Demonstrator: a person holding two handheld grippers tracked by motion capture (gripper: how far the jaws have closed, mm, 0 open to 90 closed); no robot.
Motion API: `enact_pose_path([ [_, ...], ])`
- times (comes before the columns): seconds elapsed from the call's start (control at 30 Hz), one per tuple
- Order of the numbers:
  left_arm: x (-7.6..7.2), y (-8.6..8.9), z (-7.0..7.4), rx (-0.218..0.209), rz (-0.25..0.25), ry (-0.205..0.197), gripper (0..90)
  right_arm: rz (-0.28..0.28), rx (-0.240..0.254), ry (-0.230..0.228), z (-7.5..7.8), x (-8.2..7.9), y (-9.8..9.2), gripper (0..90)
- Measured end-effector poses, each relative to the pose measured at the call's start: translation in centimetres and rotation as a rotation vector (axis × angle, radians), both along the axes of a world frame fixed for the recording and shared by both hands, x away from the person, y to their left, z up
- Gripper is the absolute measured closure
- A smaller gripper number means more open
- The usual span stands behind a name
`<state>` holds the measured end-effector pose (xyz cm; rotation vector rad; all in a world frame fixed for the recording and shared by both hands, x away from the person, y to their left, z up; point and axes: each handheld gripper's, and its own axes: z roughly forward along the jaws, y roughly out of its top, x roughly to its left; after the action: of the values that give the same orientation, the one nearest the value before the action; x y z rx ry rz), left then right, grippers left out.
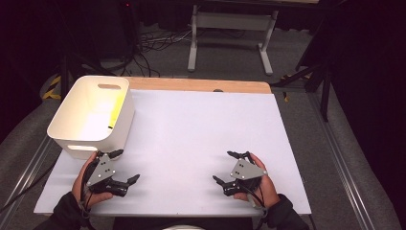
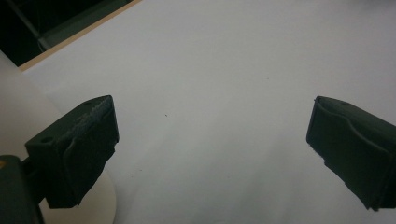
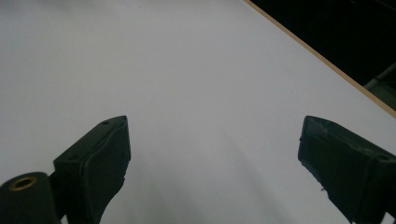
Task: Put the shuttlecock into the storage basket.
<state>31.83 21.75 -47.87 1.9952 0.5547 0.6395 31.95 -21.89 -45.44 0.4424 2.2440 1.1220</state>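
A white plastic bin (image 1: 91, 115) with cut-out handles stands at the table's left side, something yellow lying inside it. My left gripper (image 1: 125, 166) rests near the front left of the white table sheet (image 1: 201, 129), just in front of the bin, jaws wide open and empty. In the left gripper view the left gripper (image 2: 210, 140) has only bare sheet between its jaws, and the bin's curved wall (image 2: 18, 107) shows at the left edge. My right gripper (image 1: 225, 166) sits at the front right, open and empty; the right gripper (image 3: 212, 158) faces bare sheet.
The table's wooden far edge (image 1: 201, 85) runs behind the sheet. Beyond it on the floor are a white desk frame (image 1: 230, 28) and loose cables (image 1: 153, 43). Metal rails (image 1: 344, 167) flank the table on both sides.
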Motion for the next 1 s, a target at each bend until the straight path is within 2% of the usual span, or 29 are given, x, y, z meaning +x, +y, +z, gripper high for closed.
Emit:
enact_pose_path([
  [0.2,-0.17,0.22,0.13,-0.027,-0.006,-0.011,3.2,-0.013,0.002,-0.008,0.24,-0.14,-0.05,10.4],
  [0.4,-0.3,0.27,0.28,-0.033,-0.006,-0.02,3.2,-0.02,-0.004,-0.015,0.33,-0.23,-0.04,10.4],
  [1.0,-0.13,0.0,0.38,-0.019,-0.01,-0.022,3.6,-0.027,0.005,-0.013,0.3,-0.14,-0.43,10.4],
])
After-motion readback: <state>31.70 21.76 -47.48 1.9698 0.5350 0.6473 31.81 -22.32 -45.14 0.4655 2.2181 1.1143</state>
